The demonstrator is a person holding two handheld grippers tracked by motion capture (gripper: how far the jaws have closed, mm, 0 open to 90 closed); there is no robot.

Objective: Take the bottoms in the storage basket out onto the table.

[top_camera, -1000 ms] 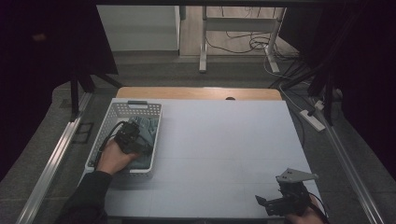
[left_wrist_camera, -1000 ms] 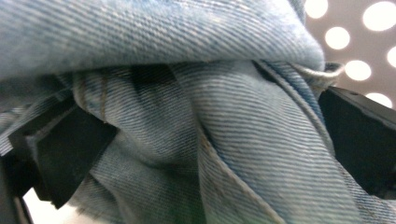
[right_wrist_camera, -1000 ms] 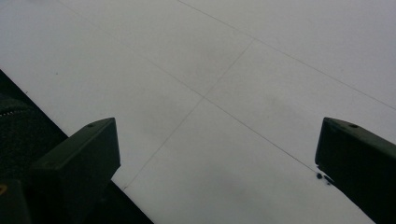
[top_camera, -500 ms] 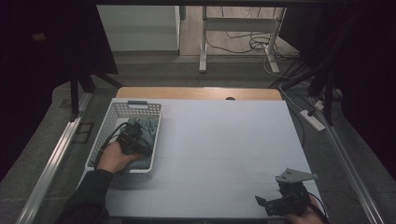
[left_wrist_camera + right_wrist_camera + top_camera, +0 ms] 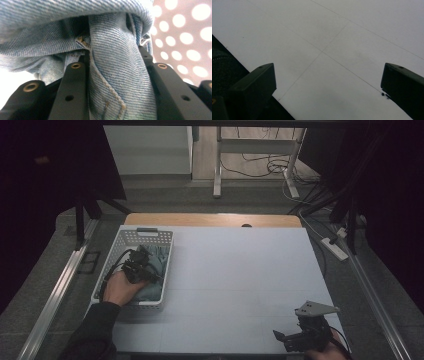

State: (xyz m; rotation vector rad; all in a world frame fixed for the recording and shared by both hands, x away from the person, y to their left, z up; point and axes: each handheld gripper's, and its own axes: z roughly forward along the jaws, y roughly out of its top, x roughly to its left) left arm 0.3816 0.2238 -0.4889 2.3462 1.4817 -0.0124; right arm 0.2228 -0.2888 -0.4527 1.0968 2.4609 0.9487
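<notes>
At nine o'clock, the left gripper (image 5: 141,261) has just closed its jaws, pinching crumpled blue denim cloth (image 5: 117,62) inside the white perforated plastic basket (image 5: 131,236). At five o'clock, the right gripper (image 5: 286,340) rests spread wide over the pale grey table (image 5: 240,270).

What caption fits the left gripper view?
Left gripper shut on a fold of blue denim garment inside the white perforated basket.

The left gripper (image 5: 141,261) is held at the left, its jaws just closed on cloth. The right gripper (image 5: 280,338) is held near right, jaws spread wide.
</notes>
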